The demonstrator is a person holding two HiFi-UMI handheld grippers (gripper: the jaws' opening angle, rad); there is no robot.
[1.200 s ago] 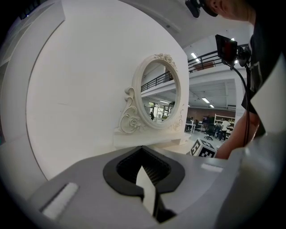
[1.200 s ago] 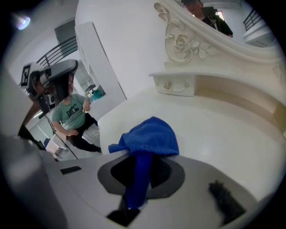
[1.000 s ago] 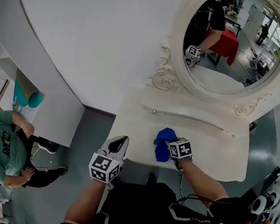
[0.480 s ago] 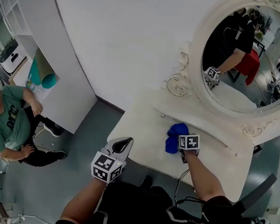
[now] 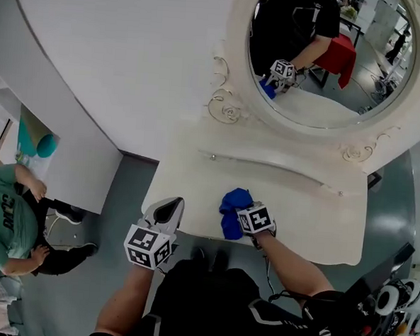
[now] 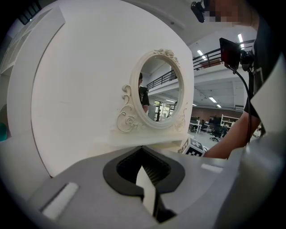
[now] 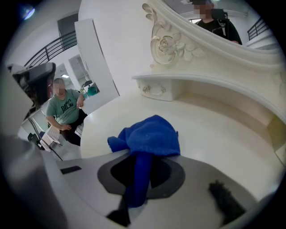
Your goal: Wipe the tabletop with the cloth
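nearest to us, our left gripper [image 5: 165,212] hangs at the front left corner of the tabletop [image 5: 299,212]. in its own view the left gripper's [image 6: 147,190] jaws are pressed together with nothing between them, and it points toward the mirror [image 6: 160,96].

just to its right, our right gripper [image 5: 241,219] sits low over the front edge of the table, its marker cube turned up. its jaws are clamped on the blue cloth [image 5: 231,209]: in the right gripper view a narrow fold of the cloth [image 7: 149,136] runs down between the jaws of the right gripper [image 7: 136,190], while the rest of it lies bunched on the cream tabletop [image 7: 219,134] just ahead of them.

beyond the cloth, a raised ledge [image 5: 267,164] runs along the back of the table, with a small knob on its front. above it stands the oval mirror [image 5: 330,57] in a carved cream frame, and we can see the cube and a bit of blue reflected there.

off to the far left, a person in a green shirt [image 5: 5,215] sits on the floor by the white wall.
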